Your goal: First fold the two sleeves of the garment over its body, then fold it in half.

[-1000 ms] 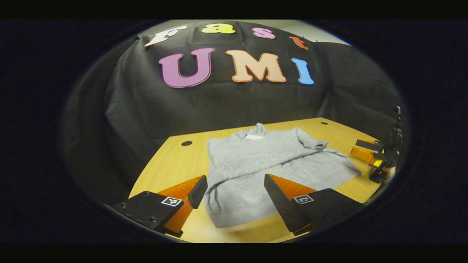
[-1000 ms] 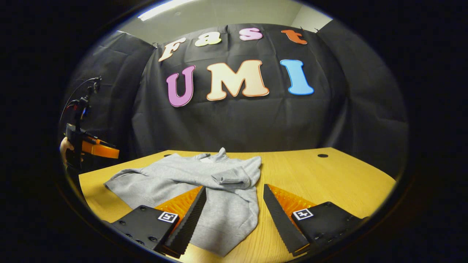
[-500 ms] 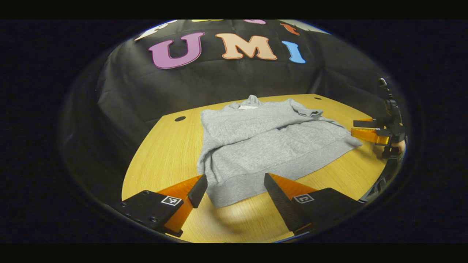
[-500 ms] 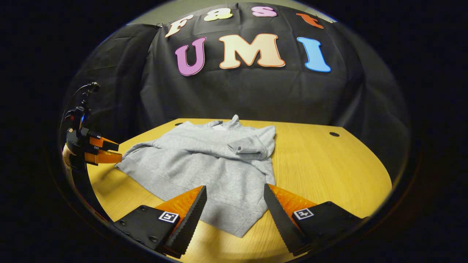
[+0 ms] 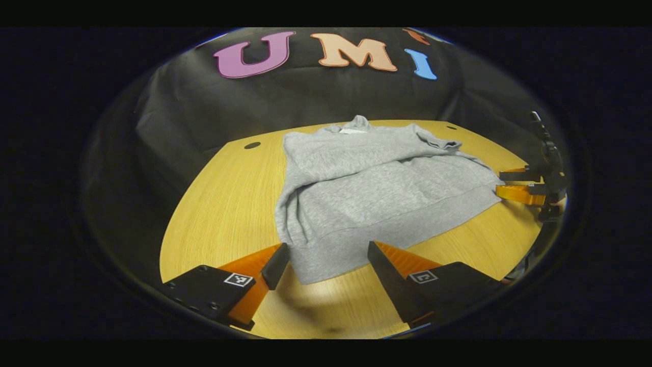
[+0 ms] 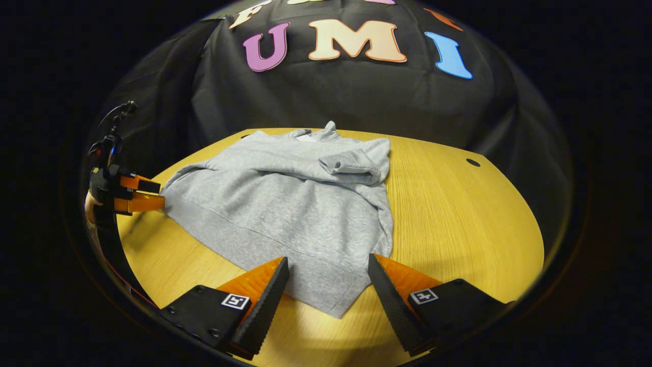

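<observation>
With both sleeves lying over the grey knit sweatshirt [image 5: 377,193], the spread-fingered, empty left gripper [image 5: 326,265] and right gripper [image 6: 326,280] should each pinch the hem corner at 12 o'clock evenly before folding.

1. The garment [image 6: 285,204] lies flat on the table [image 6: 458,219], collar toward the far edge, hem toward the near edge.
2. Both sleeves lie folded over its body.
3. The left gripper [image 5: 326,257] sits at the hem's near-left corner, the right gripper [image 6: 326,270] at its near-right corner.
</observation>
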The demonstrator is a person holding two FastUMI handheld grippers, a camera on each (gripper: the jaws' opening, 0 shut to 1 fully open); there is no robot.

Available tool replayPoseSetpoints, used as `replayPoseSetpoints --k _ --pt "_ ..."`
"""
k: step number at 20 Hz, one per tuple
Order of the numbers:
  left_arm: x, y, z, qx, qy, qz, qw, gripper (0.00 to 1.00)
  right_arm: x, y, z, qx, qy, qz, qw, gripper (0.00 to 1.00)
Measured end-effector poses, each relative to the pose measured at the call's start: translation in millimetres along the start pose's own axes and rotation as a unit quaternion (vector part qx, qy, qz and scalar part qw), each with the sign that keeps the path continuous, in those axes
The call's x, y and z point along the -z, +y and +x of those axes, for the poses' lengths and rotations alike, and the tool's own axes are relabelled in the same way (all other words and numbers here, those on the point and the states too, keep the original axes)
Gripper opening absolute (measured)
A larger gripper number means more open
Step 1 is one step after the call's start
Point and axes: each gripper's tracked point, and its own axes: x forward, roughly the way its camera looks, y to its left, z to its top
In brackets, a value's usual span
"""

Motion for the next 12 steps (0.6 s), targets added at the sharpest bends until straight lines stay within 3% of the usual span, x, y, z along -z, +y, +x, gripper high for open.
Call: replayPoseSetpoints --k 9,11,12 --pt "7 -3 6 0.019 0.0 -0.037 0.999 0.96 5 1 0 -0.014 0.003 0.009 1.0 0.97" --pt "6 -7 6 0.027 -0.009 -0.037 0.999 0.94 6 7 -1 -0.022 0.001 0.008 1.0 0.93" --pt "7 -10 4 0.034 -0.013 -0.035 0.999 0.88 5 10 -2 -0.025 0.0 0.006 1.0 0.85"
